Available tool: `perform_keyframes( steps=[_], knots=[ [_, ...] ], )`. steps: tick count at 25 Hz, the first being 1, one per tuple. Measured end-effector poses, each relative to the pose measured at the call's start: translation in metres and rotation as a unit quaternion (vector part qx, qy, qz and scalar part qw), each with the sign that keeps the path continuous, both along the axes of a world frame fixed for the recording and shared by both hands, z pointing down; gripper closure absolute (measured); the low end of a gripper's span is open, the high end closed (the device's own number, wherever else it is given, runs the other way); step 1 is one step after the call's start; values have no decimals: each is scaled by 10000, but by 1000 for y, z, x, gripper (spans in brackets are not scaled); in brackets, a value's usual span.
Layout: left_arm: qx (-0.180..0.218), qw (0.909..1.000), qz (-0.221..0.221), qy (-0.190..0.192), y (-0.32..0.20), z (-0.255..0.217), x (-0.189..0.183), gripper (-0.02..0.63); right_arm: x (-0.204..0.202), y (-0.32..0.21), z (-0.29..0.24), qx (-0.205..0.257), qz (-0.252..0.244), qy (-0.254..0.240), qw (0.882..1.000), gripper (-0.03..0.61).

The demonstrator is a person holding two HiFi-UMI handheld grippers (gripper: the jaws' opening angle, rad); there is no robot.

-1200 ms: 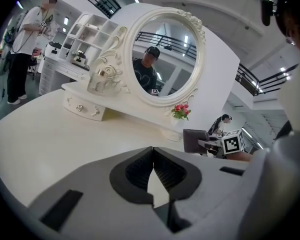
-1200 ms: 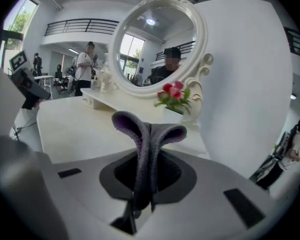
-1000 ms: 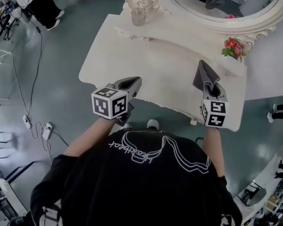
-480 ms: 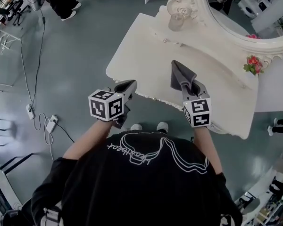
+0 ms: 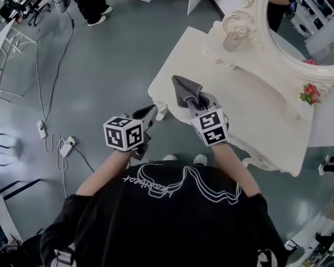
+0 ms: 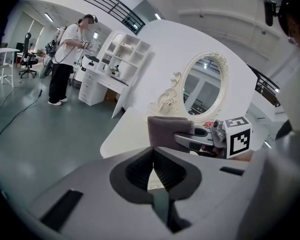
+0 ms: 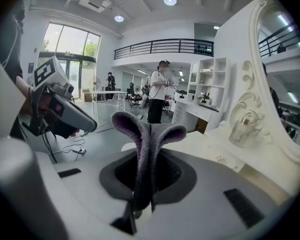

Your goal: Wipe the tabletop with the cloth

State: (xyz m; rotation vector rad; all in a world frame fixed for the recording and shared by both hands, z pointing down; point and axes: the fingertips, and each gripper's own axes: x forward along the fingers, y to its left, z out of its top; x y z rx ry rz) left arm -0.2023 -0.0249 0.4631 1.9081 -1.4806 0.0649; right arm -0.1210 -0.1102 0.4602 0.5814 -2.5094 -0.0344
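Your right hand-held gripper is clenched on the grey cloth. In the right gripper view, the folded cloth is pinched between the jaws and rises ahead of them in two rounded lobes. The cloth sits over the near corner of the white worktop; no view shows whether it touches the surface. Your left hand-held gripper is just to the left of the right one, with its jaws pressed together at the tips and nothing between them. It hangs over the floor, its tip close to the worktop's corner. Beyond the right hand-held gripper are an oval mirror and, off to the right, red flowers.
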Motion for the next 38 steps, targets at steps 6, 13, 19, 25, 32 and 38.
perform_keyframes(
  steps=[6,13,19,25,32,38],
  knots=[
    [-168,9996,-233,-19,19,13,-30,609,-64,7,21,-442,-254,-269,9983,532],
    [-466,9978,-479,9,42,33,-50,609,-101,3,69,-476,-434,300,9975,532],
    [-515,9970,-571,35,42,37,-55,609,-100,-20,99,-212,-252,840,9959,531],
    [-492,9974,-515,69,34,37,-52,609,-98,-26,111,27,-353,1274,9912,531],
    [-396,9984,-388,90,23,34,-46,609,-90,-28,113,60,-363,1310,9907,532],
    [-394,9985,-335,177,20,32,-41,609,-69,-34,113,36,-198,1350,9906,532]
  ],
)
